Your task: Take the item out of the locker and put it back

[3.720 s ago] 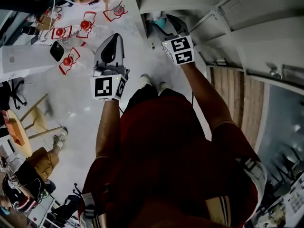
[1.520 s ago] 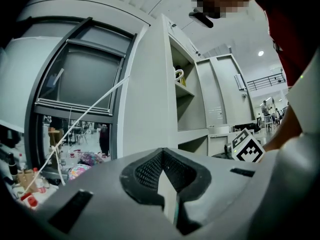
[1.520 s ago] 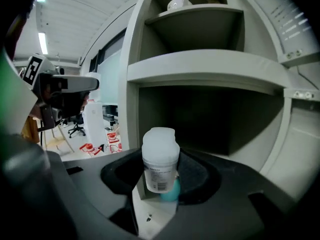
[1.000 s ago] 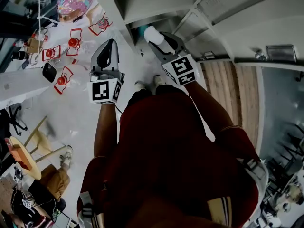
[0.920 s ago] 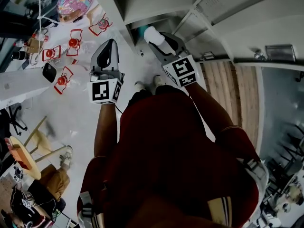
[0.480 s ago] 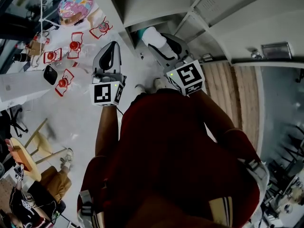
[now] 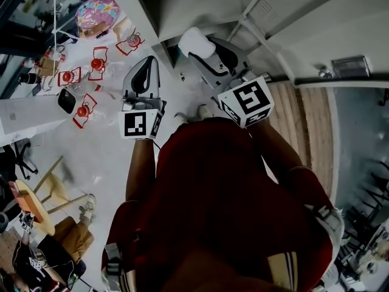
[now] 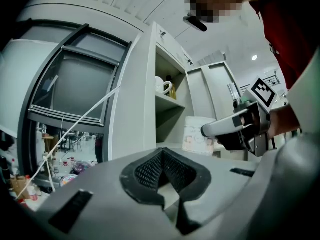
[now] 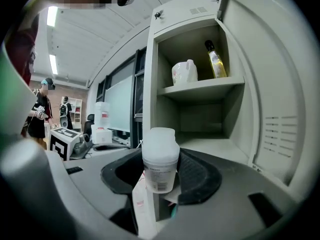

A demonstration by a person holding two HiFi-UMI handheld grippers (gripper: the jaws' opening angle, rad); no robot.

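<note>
Right tool (image 9: 159, 196) | clamped on white bottle (image 9: 160, 156) | before open locker (image 9: 200, 90)

The left claw (image 8: 166, 184) is seen closed, empty, before the open locker (image 8: 145, 99), where a white jug (image 8: 161, 86) is shelved.

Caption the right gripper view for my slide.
Right gripper holding a white bottle before the open locker; a jug and a glass bottle stand on its upper shelf.
</note>
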